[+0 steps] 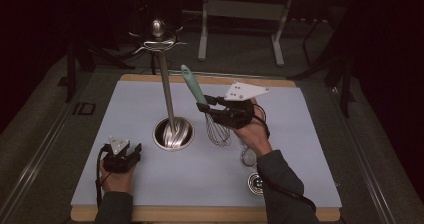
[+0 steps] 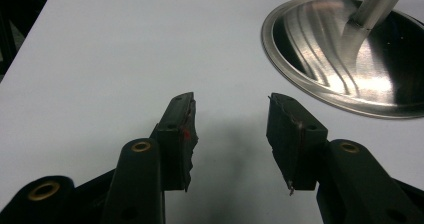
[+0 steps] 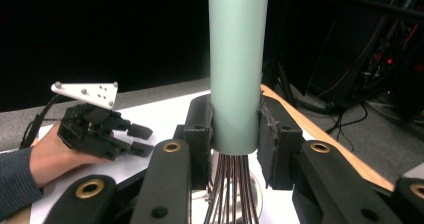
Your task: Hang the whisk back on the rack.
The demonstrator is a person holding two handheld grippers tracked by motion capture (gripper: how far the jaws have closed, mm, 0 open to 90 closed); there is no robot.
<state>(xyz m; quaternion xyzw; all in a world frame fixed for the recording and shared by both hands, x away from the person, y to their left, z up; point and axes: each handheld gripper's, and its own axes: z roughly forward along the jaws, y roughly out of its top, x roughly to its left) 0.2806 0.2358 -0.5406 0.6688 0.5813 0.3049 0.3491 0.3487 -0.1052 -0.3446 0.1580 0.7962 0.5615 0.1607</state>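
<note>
While clamped, whisk (image 3: 238, 64) above mat (image 1: 310, 149).

A dimly lit lab or recording studio is serving as the setting: a pale blue mat (image 1: 150, 109) is lying on a wooden desk (image 1: 200, 215) under focused light while the room around is sitting in darkness. Grey carpet (image 1: 50, 134) is surrounding the desk, metal stand legs (image 1: 240, 9) are standing behind it, and cables (image 3: 350, 109) are trailing across the floor beside dark equipment showing small red lights (image 3: 385, 59).
</note>
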